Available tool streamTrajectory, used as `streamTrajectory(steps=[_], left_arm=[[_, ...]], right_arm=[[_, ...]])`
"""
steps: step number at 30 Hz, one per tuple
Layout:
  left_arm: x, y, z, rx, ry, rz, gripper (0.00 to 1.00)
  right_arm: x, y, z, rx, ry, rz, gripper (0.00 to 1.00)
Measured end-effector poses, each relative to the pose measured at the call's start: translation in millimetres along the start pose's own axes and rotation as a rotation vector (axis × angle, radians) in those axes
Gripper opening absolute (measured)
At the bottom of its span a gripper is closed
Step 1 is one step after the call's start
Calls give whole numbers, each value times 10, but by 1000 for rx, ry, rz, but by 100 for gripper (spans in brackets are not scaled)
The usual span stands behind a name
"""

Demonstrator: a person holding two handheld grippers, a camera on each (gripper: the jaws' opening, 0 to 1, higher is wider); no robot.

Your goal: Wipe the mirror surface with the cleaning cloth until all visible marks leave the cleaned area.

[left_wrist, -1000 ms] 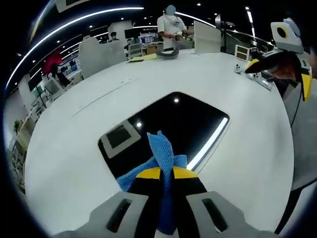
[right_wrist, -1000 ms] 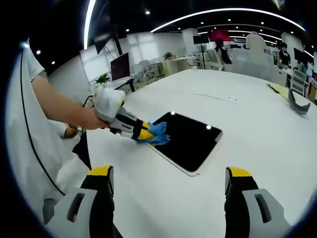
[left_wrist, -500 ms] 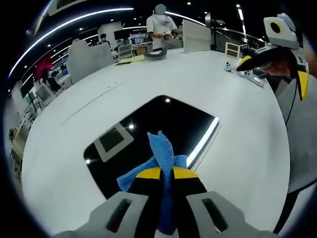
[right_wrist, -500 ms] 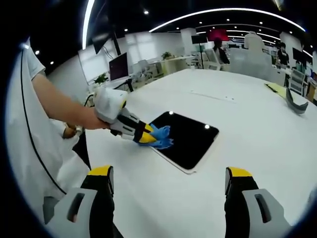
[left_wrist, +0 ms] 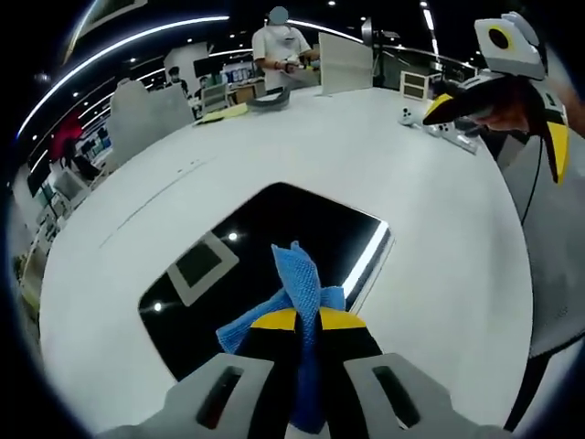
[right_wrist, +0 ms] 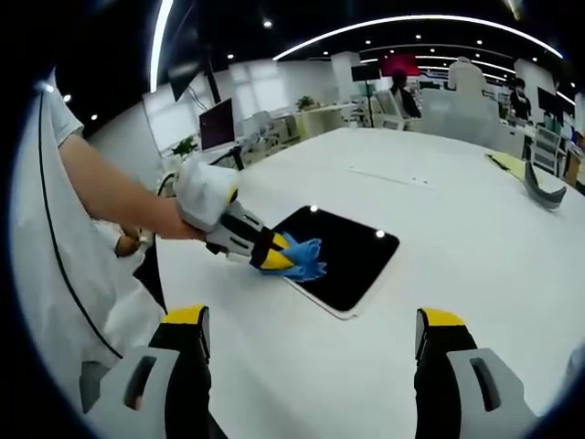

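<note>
Since a second ago, the left gripper [left_wrist: 307,315] and its blue cloth [left_wrist: 294,291] have slid along the mirror [left_wrist: 265,261] toward the person's side, and in the right gripper view the cloth [right_wrist: 299,259] now sits nearer the mirror's near left edge than before. The left gripper's yellow-tipped jaws are squeezed together on the cloth, which sticks up between them in a crumpled point and rests on the dark glass. In the right gripper view, the left gripper [right_wrist: 272,257] reaches in from the left, held by a hand in a white glove [right_wrist: 203,193], with a bare arm [right_wrist: 108,192] behind it. The right gripper [right_wrist: 311,331] hangs above the table with its two jaws spread wide apart and nothing between them. In the left gripper view, the right gripper [left_wrist: 498,91] shows far off at the upper right, up in the air. The mirror [right_wrist: 343,256] is a dark flat rectangle with rounded corners and a thin pale rim. It lies flat on a big white table [left_wrist: 411,219] and shows bright ceiling lights in its glass. I cannot make out any marks on it. Far across the table, a curved grey thing [right_wrist: 543,187] lies near a yellow sheet [right_wrist: 505,162]. A person in a white shirt [left_wrist: 278,44] stands at the far edge, beside a white board [left_wrist: 345,64]. Desks and screens fill the room behind.
</note>
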State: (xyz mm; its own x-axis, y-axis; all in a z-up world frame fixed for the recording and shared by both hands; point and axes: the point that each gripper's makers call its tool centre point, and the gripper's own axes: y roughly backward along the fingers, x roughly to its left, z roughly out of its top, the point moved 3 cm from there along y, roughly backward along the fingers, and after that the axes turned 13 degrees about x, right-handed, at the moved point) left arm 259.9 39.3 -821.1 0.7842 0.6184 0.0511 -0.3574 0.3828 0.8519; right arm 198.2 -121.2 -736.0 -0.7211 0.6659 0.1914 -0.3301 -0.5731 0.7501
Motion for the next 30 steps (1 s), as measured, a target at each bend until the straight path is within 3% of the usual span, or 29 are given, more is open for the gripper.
streamTrajectory(steps=[30], left_arm=[[-274,-208,363,17,-100,-39,4]], right_arm=[[-14,-30,-89,18,3,2,94]])
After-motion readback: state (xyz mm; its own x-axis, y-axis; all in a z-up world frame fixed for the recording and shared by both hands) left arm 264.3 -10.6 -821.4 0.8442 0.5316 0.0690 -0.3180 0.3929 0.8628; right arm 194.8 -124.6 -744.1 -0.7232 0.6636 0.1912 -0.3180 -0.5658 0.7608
